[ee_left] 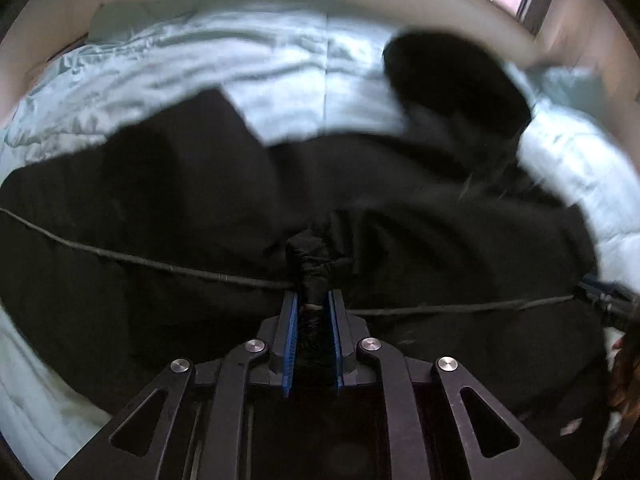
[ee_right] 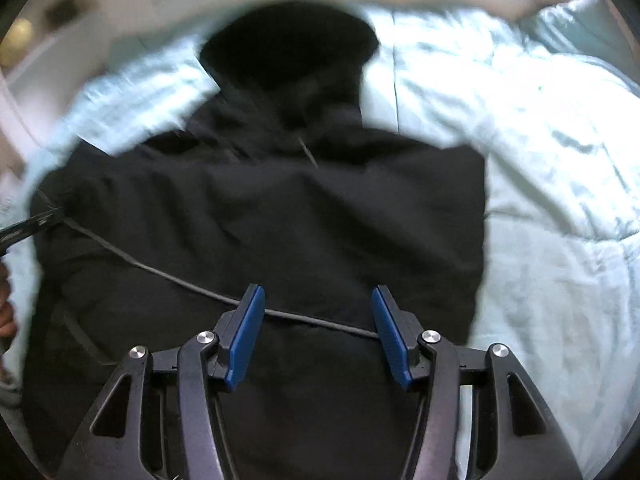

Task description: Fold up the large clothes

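Lying spread across the bed's pale blue-green quilted cover [ee_right: 540, 128], the large black hooded sweatshirt [ee_right: 304, 208] shows its whole outline only in the right wrist view, hood [ee_right: 288, 48] toward the far edge; the left wrist view alone shows a bunched fold of that fabric pinched between the nearly closed jaws of the left gripper [ee_left: 313, 308]. The right gripper [ee_right: 318, 320] hovers above the garment's lower half, jaws wide apart and holding nothing, with a thin black cable [ee_right: 160, 268] crossing beneath. Bare cover lies right of the garment's straight side edge.
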Demonstrator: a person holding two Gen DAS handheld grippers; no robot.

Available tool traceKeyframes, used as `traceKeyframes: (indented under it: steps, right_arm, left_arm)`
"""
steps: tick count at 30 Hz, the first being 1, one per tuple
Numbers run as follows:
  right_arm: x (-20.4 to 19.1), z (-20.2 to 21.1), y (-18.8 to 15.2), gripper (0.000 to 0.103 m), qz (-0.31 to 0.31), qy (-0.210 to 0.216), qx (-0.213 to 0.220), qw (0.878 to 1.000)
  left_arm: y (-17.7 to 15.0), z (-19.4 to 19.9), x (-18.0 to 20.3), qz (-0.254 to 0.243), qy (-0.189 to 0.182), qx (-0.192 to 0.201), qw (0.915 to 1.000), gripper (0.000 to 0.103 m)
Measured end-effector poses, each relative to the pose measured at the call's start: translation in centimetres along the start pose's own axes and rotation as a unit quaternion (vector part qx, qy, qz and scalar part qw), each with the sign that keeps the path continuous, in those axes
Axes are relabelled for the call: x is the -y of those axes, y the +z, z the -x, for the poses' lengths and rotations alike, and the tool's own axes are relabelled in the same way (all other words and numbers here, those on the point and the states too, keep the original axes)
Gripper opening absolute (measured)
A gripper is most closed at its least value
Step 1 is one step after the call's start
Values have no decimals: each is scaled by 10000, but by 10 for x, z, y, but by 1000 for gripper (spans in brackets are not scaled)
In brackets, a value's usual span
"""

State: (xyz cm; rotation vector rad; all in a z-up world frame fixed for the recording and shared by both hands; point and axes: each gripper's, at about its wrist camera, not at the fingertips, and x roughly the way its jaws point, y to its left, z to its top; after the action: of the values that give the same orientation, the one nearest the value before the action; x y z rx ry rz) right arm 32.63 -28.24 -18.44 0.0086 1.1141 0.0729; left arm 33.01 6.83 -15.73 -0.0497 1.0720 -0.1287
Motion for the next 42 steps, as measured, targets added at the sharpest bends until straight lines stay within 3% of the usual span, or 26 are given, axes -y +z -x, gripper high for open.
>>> traceKeyframes:
  steps: [4, 7, 8, 9, 10, 11, 12, 15, 17, 19, 22, 25, 28, 31, 33, 36, 39, 42]
  right_arm:
    - [-2, -16, -8, 61, 56, -75, -65, 9999]
    - [3, 6, -2, 62, -17, 124, 97, 9999]
    - [9, 18, 3, 62, -127, 273, 303, 9991]
    - [16, 33, 9, 63, -244, 330, 559, 9976]
    - [24, 44, 17, 73, -369, 247, 815, 9957]
    - [30, 51, 24, 78, -492, 134, 996, 9937]
    - [36, 52, 29, 87, -572, 95, 1042, 9929]
    - [55, 21, 46, 85, -861, 179, 678, 9938]
    - [64, -10, 48, 80, -913, 87, 393, 9950]
    - [61, -35, 48, 78, -709, -123, 167, 9973]
    - [56, -35, 45, 78, -635, -227, 160, 9976]
    - [44, -6, 37, 77, -357, -278, 388, 9982]
    - [32, 39, 9, 77, -225, 240, 582, 9978]
    - [18, 65, -22, 77, -121, 405, 353, 9985]
    - [10, 64, -44, 78, -203, 527, -26, 9984]
    - [14, 43, -65, 77, -244, 360, -348, 9984]
    - [10, 25, -68, 78, -265, 172, -395, 9987]
    - [2, 40, -59, 79, -355, 284, -193, 9988]
  left_arm:
    - [-1, 9, 10, -246, 184, 310, 9990, 22]
    - [5, 43, 2, -56, -200, 871, 9960, 27]
    - [8, 57, 0, 35, -367, 1116, 9931, 42]
    - [9, 68, 0, 66, -470, 1278, 9907, 68]
    - [10, 74, 4, 59, -564, 1396, 9886, 77]
    - [12, 78, 12, -27, -736, 1457, 9866, 79]
    - [10, 77, 21, -155, -947, 1398, 9855, 79]
    - [14, 43, 49, -416, -1424, 840, 9854, 79]
    - [13, 2, 62, -462, -1221, 273, 9911, 78]
    - [7, -35, 60, -387, -823, -152, 9957, 70]
    - [4, -37, 59, -488, -789, -96, 9956, 70]
    - [5, -25, 62, -579, -719, 60, 9957, 70]
    - [0, 4, 54, -451, -1148, 228, 9921, 70]
    - [-10, 21, 39, -106, -1528, 203, 9880, 70]
    - [-16, 14, 29, 246, -1780, -170, 9836, 70]
    - [-26, -12, 26, 421, -1696, -491, 9834, 69]
    - [-30, -10, 42, 95, -1277, -406, 9909, 68]
    - [-30, 19, 42, -14, -1522, -128, 9883, 68]
